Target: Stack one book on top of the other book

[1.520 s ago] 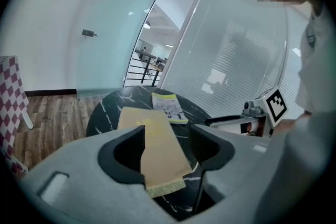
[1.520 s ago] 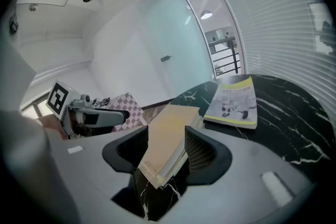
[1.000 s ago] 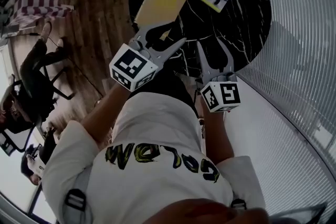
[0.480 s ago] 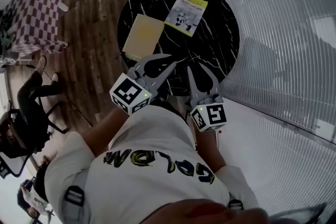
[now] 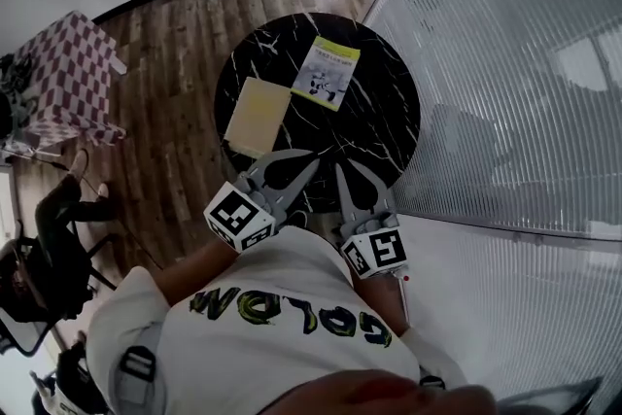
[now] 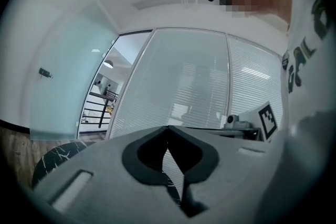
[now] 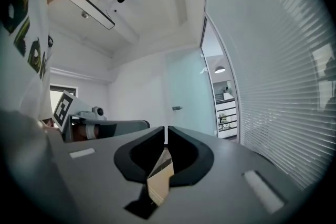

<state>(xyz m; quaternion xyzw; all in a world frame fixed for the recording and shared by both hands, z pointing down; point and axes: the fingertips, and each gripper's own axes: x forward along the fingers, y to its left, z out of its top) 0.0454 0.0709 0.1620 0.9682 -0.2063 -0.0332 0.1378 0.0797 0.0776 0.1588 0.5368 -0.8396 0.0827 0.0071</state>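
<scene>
Head view: we held the left gripper [image 5: 313, 161] and right gripper [image 5: 340, 170] level at our chest, both empty with jaws together, the right's having just closed, seemingly parked clear of the yellow book [image 5: 255, 117] and white-covered book [image 5: 327, 73] lying side by side, unstacked, on the round table [image 5: 389, 126].

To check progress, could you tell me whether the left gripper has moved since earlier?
Yes. The left gripper has drawn back from the yellow book to the black table's near edge, its jaws just closing on nothing.
</scene>
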